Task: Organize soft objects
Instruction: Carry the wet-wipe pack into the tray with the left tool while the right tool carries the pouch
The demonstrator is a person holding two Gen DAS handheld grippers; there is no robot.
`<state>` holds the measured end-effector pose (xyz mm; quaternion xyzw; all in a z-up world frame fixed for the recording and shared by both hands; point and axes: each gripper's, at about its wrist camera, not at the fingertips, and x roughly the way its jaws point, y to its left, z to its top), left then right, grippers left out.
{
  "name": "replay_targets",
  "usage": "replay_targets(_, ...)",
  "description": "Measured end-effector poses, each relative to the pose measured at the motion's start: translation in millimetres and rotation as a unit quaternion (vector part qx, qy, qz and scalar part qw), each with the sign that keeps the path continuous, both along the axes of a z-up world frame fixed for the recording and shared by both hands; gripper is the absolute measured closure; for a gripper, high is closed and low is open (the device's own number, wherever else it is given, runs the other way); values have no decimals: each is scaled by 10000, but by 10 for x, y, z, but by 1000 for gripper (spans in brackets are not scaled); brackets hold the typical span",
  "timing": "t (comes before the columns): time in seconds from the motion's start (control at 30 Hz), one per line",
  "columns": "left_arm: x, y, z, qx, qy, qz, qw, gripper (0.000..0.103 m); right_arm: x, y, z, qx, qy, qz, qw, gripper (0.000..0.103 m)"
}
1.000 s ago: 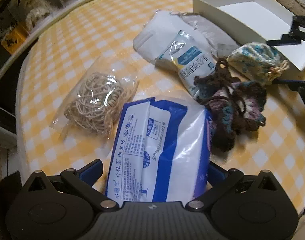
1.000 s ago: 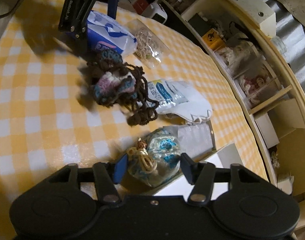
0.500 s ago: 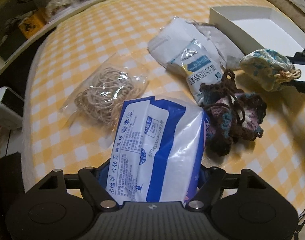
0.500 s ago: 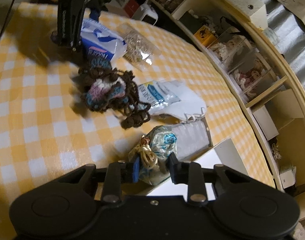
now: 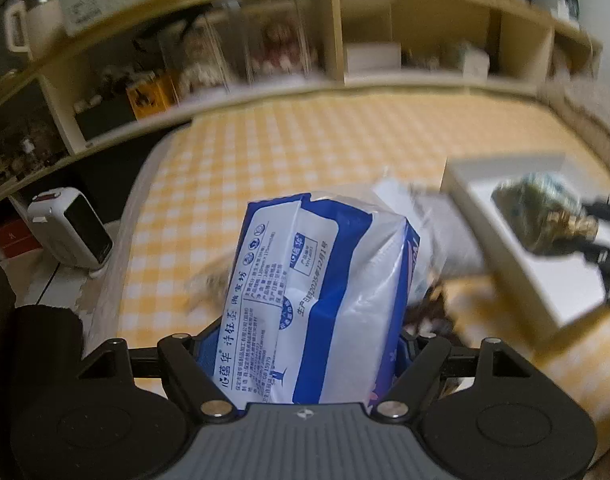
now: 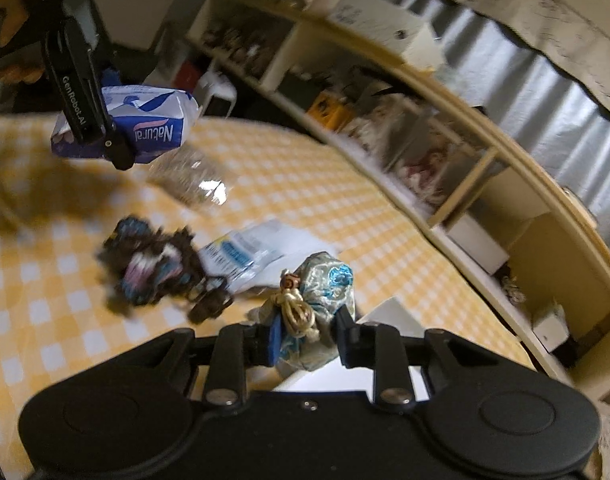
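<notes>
1. Right tool (image 6: 307,338) is clenched on the brocade pouch (image 6: 319,280), lifted beside the white box (image 5: 517,232), which lies just ahead; this hand is nearer.
2. Left tool (image 5: 301,344) grips the tissue pack (image 5: 321,280), long axis pointing forward, raised off the desk (image 5: 265,152).
3. Pack reads "Natural"; the left tool's finger reads "GenRobot.AI".

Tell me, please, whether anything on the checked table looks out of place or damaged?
Nothing stands out as damaged or spilled. The crocheted piece and plastic packets lie loosely scattered, awaiting sorting.
</notes>
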<state>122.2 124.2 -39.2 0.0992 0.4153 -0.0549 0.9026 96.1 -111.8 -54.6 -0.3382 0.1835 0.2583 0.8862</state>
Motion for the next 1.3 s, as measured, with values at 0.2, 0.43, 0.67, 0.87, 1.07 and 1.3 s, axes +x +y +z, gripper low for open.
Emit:
replay_targets(0.2,-53,-231,335,-430,-581,272,9970,25,39,-252,277,902,122,-411,9950,76)
replay_targets(0.43,-7,-607,509,-796,-895,510,9915,25,121,-613,481,1629,238,-1027,9810,76)
replay_targets(0.67,106,-1076,533,-870,-1015,508,9897,25,253,-985,607,2221,347,-1504,9627,75)
replay_targets(0.87,235,-1488,538,-873,-1115,417,9890,25,378,-1344,650,2590,404,-1922,9457,75)
replay_targets(1.07,450,-1863,481,-1002,-1028,296,9892,25,549,-1795,639,2904,486,-2488,9227,75)
replay_targets(1.3,745,-2265,274,-1316,-690,144,9888,25,767,-2256,496,3200,796,-3107,8915,75)
